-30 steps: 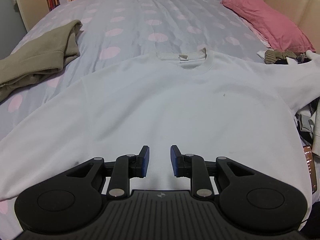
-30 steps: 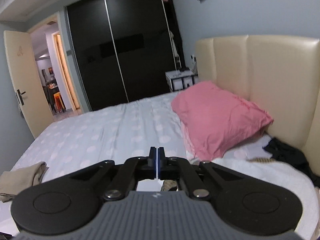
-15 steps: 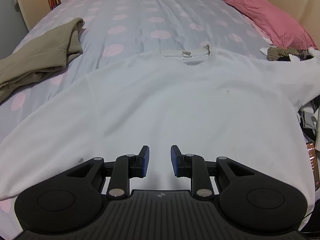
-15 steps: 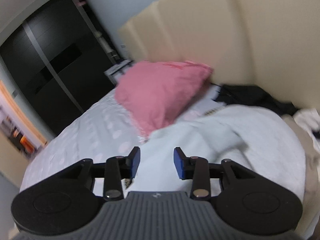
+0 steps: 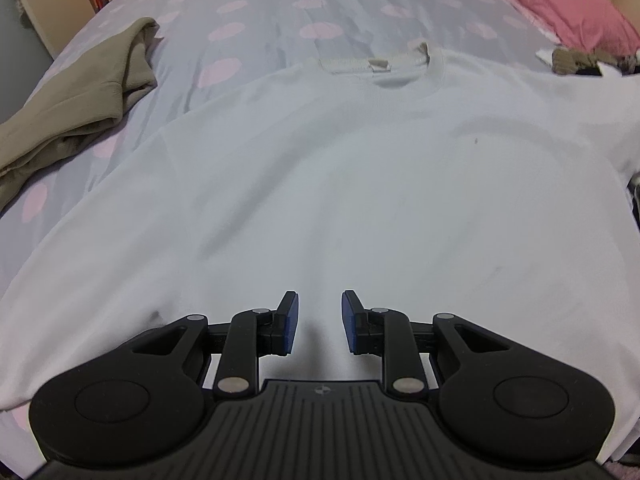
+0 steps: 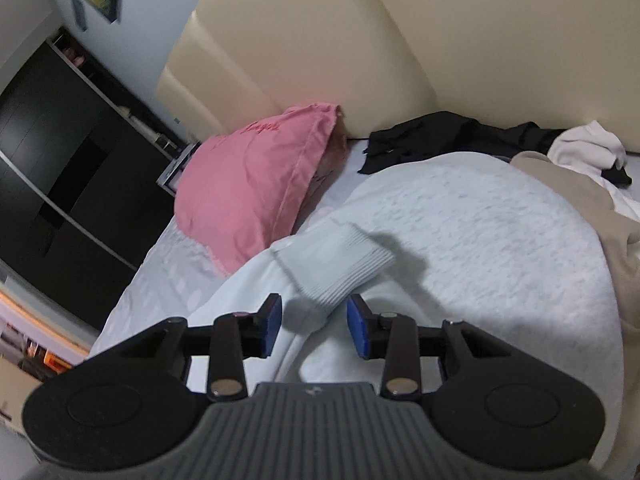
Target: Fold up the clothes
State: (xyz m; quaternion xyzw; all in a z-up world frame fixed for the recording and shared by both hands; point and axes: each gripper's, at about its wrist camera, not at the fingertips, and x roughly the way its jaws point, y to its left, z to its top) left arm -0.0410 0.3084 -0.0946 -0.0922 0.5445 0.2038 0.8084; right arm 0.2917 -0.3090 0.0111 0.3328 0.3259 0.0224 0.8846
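A white sweatshirt lies spread flat on the spotted bedsheet, its collar pointing away from me. My left gripper hovers low over the shirt's lower middle, open, with nothing between its blue pads. In the right wrist view the shirt's sleeve ends in a ribbed cuff that lies on a pale grey fleecy cloth. My right gripper is open, and the cuff's tip sits in the gap between the fingers without the pads pressing on it.
A khaki garment is bunched at the bed's left side. A pink pillow leans by the cream headboard. Black clothes, a beige garment and a white one are piled to the right. A dark wardrobe stands behind.
My right gripper went from shut to open, rolled, and dropped from facing the room down onto the sleeve cuff. My left gripper sank slightly closer to the sweatshirt.
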